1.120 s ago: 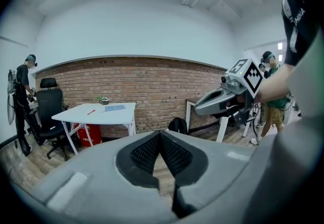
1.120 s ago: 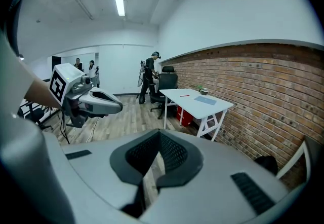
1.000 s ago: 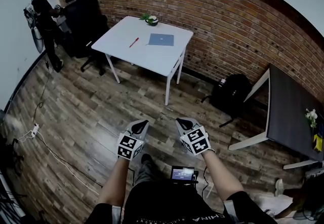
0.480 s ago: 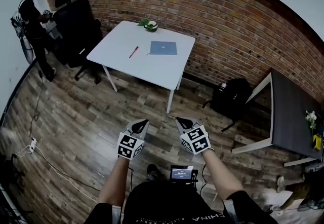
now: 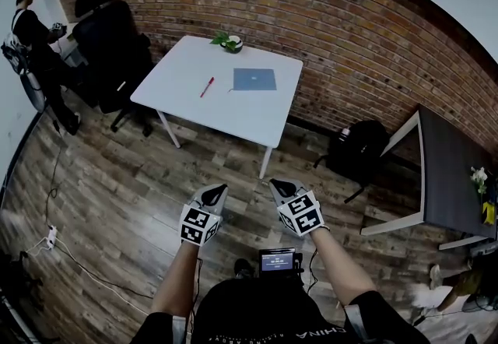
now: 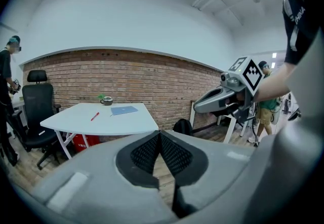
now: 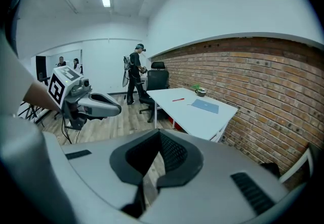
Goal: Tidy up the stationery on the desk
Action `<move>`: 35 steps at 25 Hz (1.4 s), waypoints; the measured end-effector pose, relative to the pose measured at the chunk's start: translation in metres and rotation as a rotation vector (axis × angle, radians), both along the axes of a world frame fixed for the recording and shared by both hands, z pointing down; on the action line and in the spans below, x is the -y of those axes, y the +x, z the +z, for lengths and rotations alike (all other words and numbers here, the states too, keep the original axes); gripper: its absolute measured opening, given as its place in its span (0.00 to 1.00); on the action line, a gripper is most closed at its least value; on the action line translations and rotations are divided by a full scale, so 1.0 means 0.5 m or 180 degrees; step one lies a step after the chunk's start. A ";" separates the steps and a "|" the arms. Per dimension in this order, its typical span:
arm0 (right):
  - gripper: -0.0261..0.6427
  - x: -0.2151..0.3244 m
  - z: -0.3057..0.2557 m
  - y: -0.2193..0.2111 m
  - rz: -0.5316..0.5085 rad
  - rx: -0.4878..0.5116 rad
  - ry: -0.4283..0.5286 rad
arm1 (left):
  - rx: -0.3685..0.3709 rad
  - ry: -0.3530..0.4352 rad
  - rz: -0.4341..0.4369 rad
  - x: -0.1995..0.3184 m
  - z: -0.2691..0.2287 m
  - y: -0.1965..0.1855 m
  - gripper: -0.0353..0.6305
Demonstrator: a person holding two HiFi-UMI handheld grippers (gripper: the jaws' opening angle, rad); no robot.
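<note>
A white desk (image 5: 179,93) stands against the brick wall, some way ahead of me. On it lie a red pen (image 5: 206,86) and a blue notebook (image 5: 254,79), with a small potted plant (image 5: 227,42) at its far edge. My left gripper (image 5: 215,193) and right gripper (image 5: 281,188) hang side by side over the wooden floor, well short of the desk. Both are shut with nothing between their jaws. The left gripper view shows the desk (image 6: 121,121), pen (image 6: 94,116) and notebook (image 6: 124,110) far off. In the right gripper view the pen (image 7: 178,100) and notebook (image 7: 205,106) are also distant.
A black office chair (image 5: 109,39) stands left of the desk, and a person (image 5: 31,39) stands beyond it. A black backpack (image 5: 356,149) sits on the floor by the wall. A dark table (image 5: 455,179) is at the right. A power strip and cable (image 5: 50,237) lie on the floor, left.
The desk has drawn nearer and sits lower in the head view as I walk toward it. Both grippers keep their place in front of me, still shut.
</note>
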State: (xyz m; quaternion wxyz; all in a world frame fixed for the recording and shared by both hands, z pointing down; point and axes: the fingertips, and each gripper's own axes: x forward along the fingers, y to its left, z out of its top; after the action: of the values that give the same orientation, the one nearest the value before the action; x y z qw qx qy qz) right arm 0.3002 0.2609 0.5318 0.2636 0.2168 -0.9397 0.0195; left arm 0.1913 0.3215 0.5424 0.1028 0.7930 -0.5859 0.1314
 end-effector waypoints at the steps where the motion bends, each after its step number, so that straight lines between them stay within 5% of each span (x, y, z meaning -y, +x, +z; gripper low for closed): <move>1: 0.05 0.004 0.003 -0.004 0.0003 -0.0009 -0.0007 | -0.0008 -0.0009 0.0004 0.004 0.003 -0.005 0.06; 14: 0.05 0.135 0.041 -0.105 -0.0073 -0.0027 -0.0098 | -0.0026 -0.0133 -0.0070 0.124 0.041 -0.092 0.06; 35: 0.05 0.535 0.048 -0.265 -0.0286 -0.0005 -0.0262 | 0.0034 -0.0216 -0.0343 0.513 0.023 -0.235 0.06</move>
State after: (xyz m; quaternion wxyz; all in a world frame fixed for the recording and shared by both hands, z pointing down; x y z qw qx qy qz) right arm 0.1677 -0.0065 0.5558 0.2736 0.1634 -0.9467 0.0461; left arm 0.0739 0.0651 0.5540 0.1335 0.7557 -0.6235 0.1497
